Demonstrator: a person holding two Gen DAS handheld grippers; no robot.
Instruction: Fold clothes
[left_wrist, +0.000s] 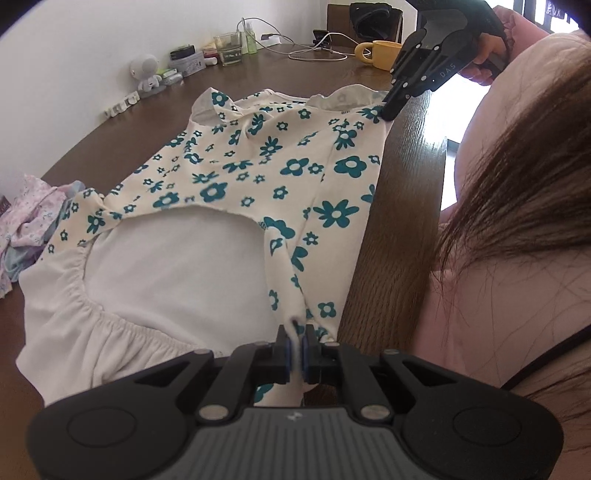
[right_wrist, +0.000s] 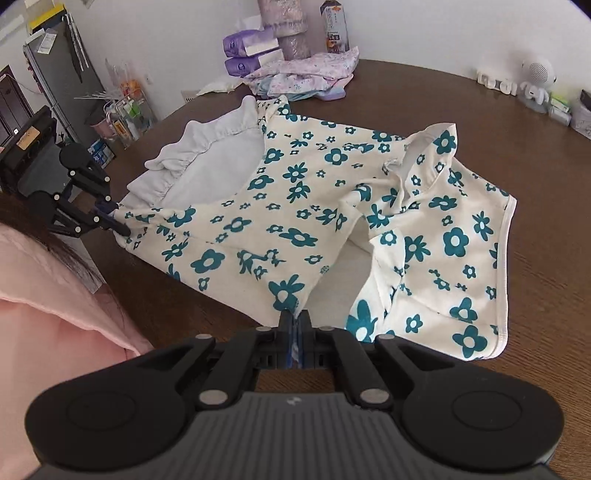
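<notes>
Brown wooden table (right_wrist: 424, 96) carries a cream garment with teal flowers (right_wrist: 295, 206), spread across the near half and reaching the near edge. White gathered inner layer (left_wrist: 155, 280) shows at the garment's open end. Bare wood lies beyond the garment toward the far edge and along the near edge by the person's pink sleeve (right_wrist: 44, 280).

Pile of pale purple clothes (right_wrist: 306, 74) sits at the far edge, apart from the garment. Yellow cup (left_wrist: 384, 53) and white figurine (left_wrist: 147, 74) stand along the wall side, well apart from the work.

Left gripper (left_wrist: 295, 343): jaws pressed together on a raised fold of the garment's near edge. Right gripper (right_wrist: 294, 332): jaws pinching another point on that edge, cloth drawn up between the blue pads (right_wrist: 305, 343). Both grippers held low, pointing across the table.
</notes>
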